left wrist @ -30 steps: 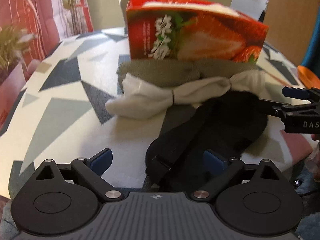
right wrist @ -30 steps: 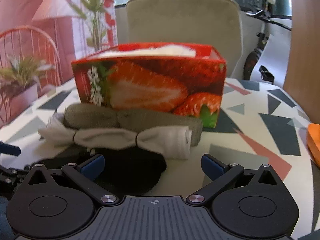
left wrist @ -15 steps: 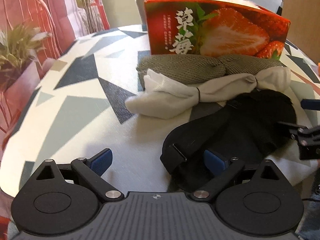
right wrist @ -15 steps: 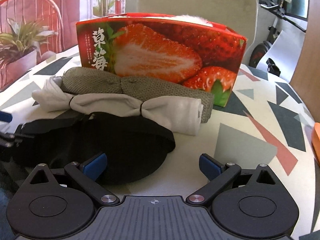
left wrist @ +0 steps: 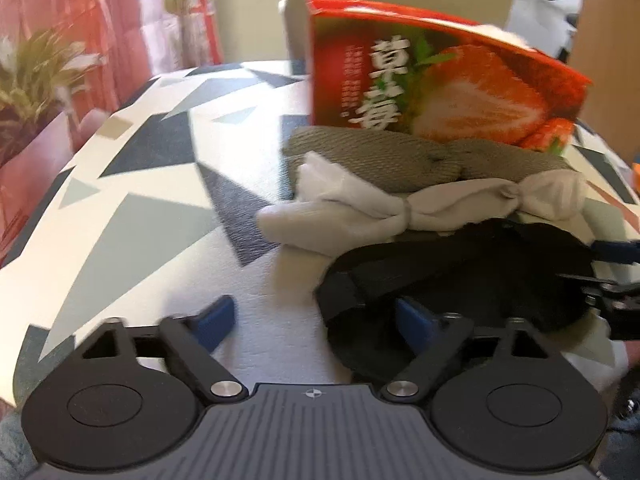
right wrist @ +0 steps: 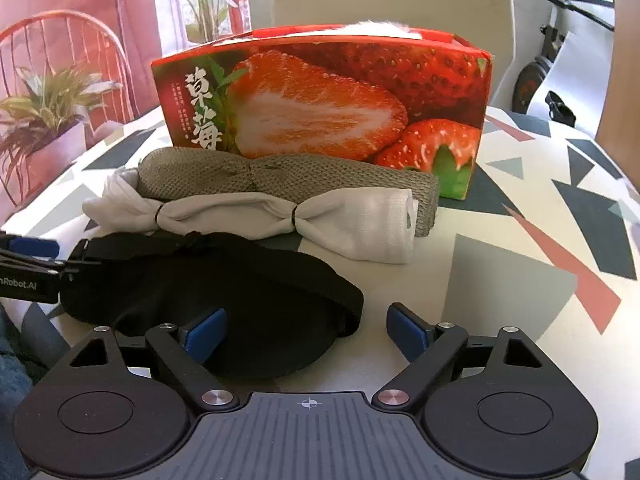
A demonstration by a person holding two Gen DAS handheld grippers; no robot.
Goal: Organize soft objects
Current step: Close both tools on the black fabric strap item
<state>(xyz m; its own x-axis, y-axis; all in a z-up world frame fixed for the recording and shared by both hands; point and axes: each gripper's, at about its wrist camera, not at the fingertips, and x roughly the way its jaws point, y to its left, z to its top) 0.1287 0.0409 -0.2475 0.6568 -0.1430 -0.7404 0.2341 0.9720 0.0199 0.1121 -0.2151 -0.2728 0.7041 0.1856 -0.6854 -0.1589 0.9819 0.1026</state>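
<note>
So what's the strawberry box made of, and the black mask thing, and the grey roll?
The strawberry box looks like glossy printed cardboard, going by its sharp folded edges. The black mask seems to be soft matte fabric: it sags and has a strap. The grey roll looks like coarse knitted cloth, since its weave shows.

White stuff (right wrist: 380, 26) inside strawberry box (right wrist: 320, 104), mostly hidden.
</note>
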